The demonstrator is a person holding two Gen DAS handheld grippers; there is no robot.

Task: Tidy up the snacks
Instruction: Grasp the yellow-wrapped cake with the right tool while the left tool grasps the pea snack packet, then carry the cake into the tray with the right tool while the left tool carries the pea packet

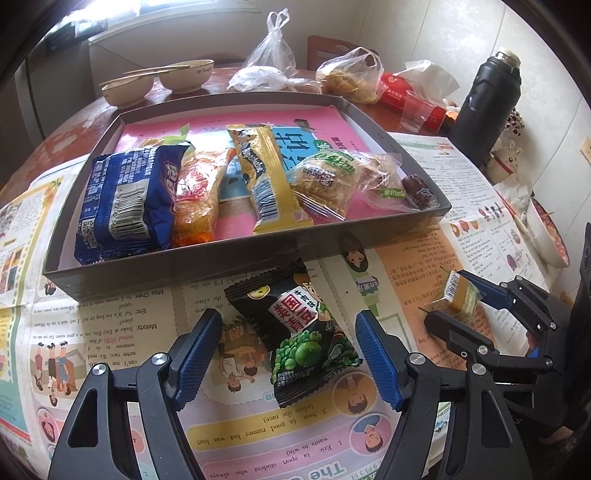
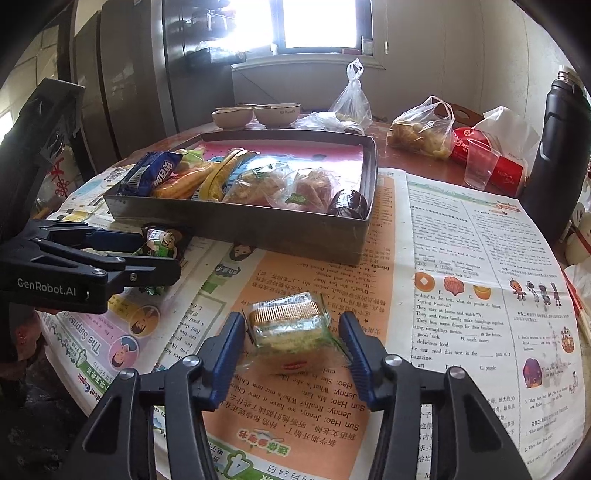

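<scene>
On the newspaper-covered worktop (image 2: 461,258), both tools straddle loose snacks just before the snack tray (image 1: 240,254). Left tool (image 1: 288,354) gapes wide around the black green-pea packet (image 1: 299,332), pads clear. Right tool (image 2: 291,350) stands part-open around the clear-wrapped wafer (image 2: 288,325), not visibly pressing it, likely poised to pick it up.

A bright window (image 2: 325,22) sits in the far wall and lets in strong white light. The walls (image 2: 443,55) are pale and plain. A tall grey fridge (image 2: 122,92) stands on the left. A brown wooden chair (image 1: 328,51) peeks up behind the round reddish surface (image 1: 74,125), which is partly covered with newspaper pages (image 2: 480,277).
</scene>
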